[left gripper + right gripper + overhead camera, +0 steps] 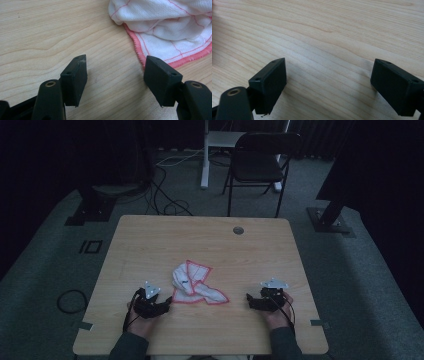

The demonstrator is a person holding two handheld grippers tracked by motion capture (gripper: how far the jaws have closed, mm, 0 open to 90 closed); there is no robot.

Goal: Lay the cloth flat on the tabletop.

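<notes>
In the lower left of the high view the left gripper [161,306] rests on the pale, straight-grained wooden table [150,240], a grey three-cornered plate on its top and the person's left hand [137,320] behind it. Its jaws stand apart with nothing between them. In the left gripper view its matte black pads [75,80] frame bare wood, and the right-hand jaw sits just beside the stitched pink hem of the cloth.

At the centre of the high view, a little below the middle of the tabletop, lies the crumpled white cloth with a pink-red border [195,285]. It is bunched into soft rolls and folds, one flap turned up toward the far side and a corner spread flat toward the lower right. In the upper right of the left gripper view the cloth [170,27] shows a fine waffle weave crossed by thin red thread lines, limp and easily dragged.

In the lower right of the high view the right gripper [252,302] lies well apart from the cloth, its jaws also spread wide over bare wood, as the right gripper view shows.

Judging from this, the work stands at the approach: neither gripper has hold of the cloth. The next move likely calls for the left gripper to slide onto the near hem and pinch it, while the right travels inward to a free corner.
</notes>
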